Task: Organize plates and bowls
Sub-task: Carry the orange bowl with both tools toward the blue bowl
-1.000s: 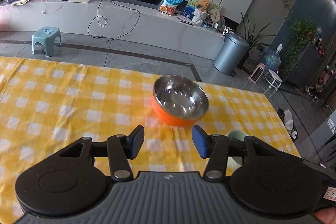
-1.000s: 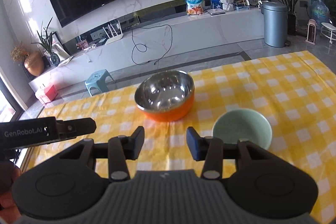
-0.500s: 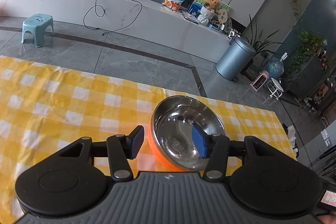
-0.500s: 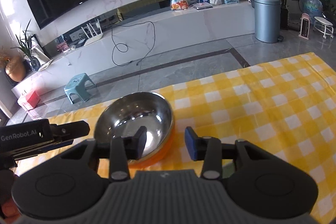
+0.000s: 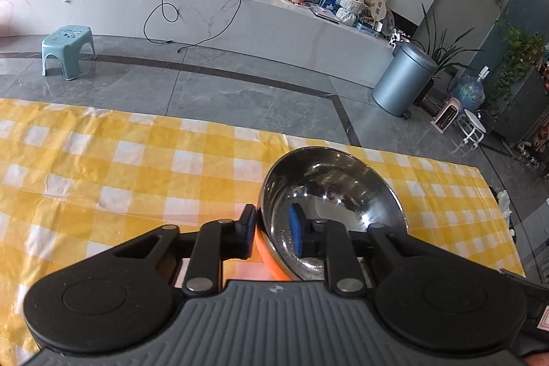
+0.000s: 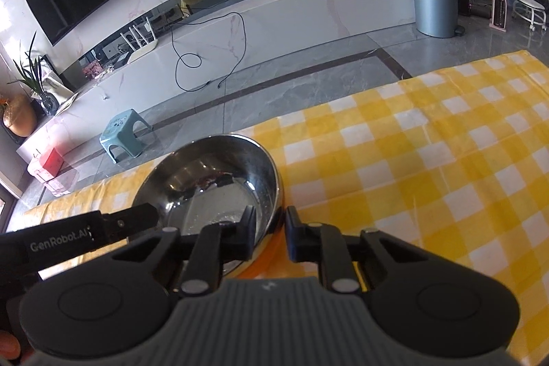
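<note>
The left gripper (image 5: 272, 235) is seen with its two black fingers drawn close on the near-left rim of the bowl (image 5: 329, 191): one finger is placed outside, against the orange outer wall, and the blue ribbed pad (image 5: 295, 234) of the other finger is placed inside, against the polished metal. The rim is pinched between them. The right gripper (image 6: 269, 235) is clamped in the same manner on the opposite side of the rim, with one black finger inside the steel hollow and the other outside it, and only a thin gap is left where the rim passes. The body of each gripper is made of matte black plastic with round discs and a grey grooved plate in the middle. In the right wrist view, the arm of the left gripper, marked with pale letters, is seen reaching to the bowl from the left. The bowl is round and deep, with a mirror-like steel interior in which the room is reflected, and a smooth orange shell. It is found on the tablecloth (image 6: 429, 160), near the far edge of the table. The cloth is checked in yellow and white and is slightly wrinkled. Beyond the table, a grey tiled floor (image 5: 240, 98), a small pale blue plastic stool (image 5: 67, 48) and a cylindrical grey bin (image 5: 403, 81) are visible.
</note>
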